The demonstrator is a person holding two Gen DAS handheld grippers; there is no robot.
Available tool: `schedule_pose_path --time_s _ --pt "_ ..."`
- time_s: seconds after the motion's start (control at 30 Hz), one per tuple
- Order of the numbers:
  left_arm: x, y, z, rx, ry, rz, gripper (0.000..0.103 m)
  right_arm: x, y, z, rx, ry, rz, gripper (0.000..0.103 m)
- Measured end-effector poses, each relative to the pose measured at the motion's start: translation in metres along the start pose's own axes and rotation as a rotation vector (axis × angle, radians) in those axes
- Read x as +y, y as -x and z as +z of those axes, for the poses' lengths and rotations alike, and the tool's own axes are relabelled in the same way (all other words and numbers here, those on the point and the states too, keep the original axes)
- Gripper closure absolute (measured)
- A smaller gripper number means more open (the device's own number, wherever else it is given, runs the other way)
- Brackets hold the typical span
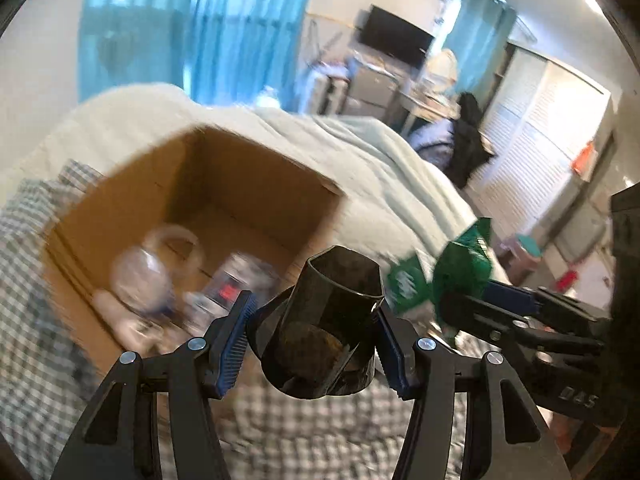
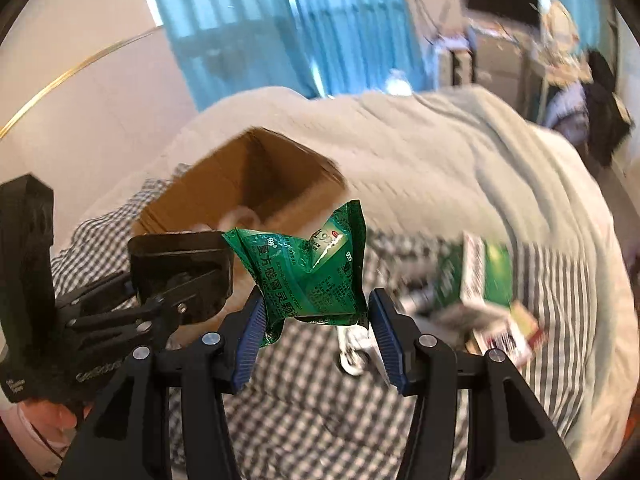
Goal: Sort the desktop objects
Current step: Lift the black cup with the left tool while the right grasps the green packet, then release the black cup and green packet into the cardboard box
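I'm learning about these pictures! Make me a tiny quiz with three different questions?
1. True or false: the left hand-held gripper holds a black cup.
2. What colour is the packet in the right hand-held gripper?
3. The cardboard box is: A) closed, B) open with things inside, C) upside down.

Key: 1 true; 2 green; 3 B.
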State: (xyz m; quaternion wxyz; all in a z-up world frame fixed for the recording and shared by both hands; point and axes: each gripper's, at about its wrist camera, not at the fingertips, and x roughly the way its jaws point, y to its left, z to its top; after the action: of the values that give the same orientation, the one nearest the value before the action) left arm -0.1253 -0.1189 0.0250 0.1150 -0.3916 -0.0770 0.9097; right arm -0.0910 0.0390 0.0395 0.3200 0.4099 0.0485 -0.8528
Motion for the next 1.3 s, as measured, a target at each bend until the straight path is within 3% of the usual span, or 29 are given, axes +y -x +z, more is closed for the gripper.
schedule_pose_path --time_s 0.3,0.5,0.63,0.7,0.77,0.87,1.0,1.13,1.3 --pt "0.076 0.0 0.005 -0.018 0.107 0.148 0.045 0.069 -0.047 0.039 0.034 0.153 0.007 0.052" --pt "0.095 -0.01 -0.006 0.008 0.117 0.174 0.045 0.093 -0.076 0.05 0.042 0.184 -0.038 0.052" --pt "0.101 -0.011 -0.01 0.01 0.113 0.185 0.045 0.097 -0.088 0.056 0.04 0.157 -0.02 0.051" --pt "0.103 -0.012 -0.01 0.014 0.121 0.185 0.045 0.096 -0.093 0.058 0.037 0.133 -0.007 0.049" --pt "0.101 -0.012 -0.011 0.015 0.124 0.186 0.045 0.097 -0.094 0.06 0.023 0.122 0.012 0.037" --pt "0.095 -0.011 -0.013 0.004 0.106 0.174 0.042 0.095 -0.09 0.06 -0.003 0.123 -0.005 0.033" --pt "0.086 -0.009 -0.014 -0.013 0.074 0.165 0.022 0.084 -0.074 0.054 -0.021 0.124 -0.025 0.033" --pt "0.075 -0.006 -0.013 -0.027 0.064 0.147 0.019 0.055 -0.05 0.031 -0.026 0.119 -0.072 0.031" --pt "0.044 0.0 -0.013 -0.035 0.009 0.114 0.019 0.001 -0.027 -0.011 0.009 0.027 -0.147 0.029"
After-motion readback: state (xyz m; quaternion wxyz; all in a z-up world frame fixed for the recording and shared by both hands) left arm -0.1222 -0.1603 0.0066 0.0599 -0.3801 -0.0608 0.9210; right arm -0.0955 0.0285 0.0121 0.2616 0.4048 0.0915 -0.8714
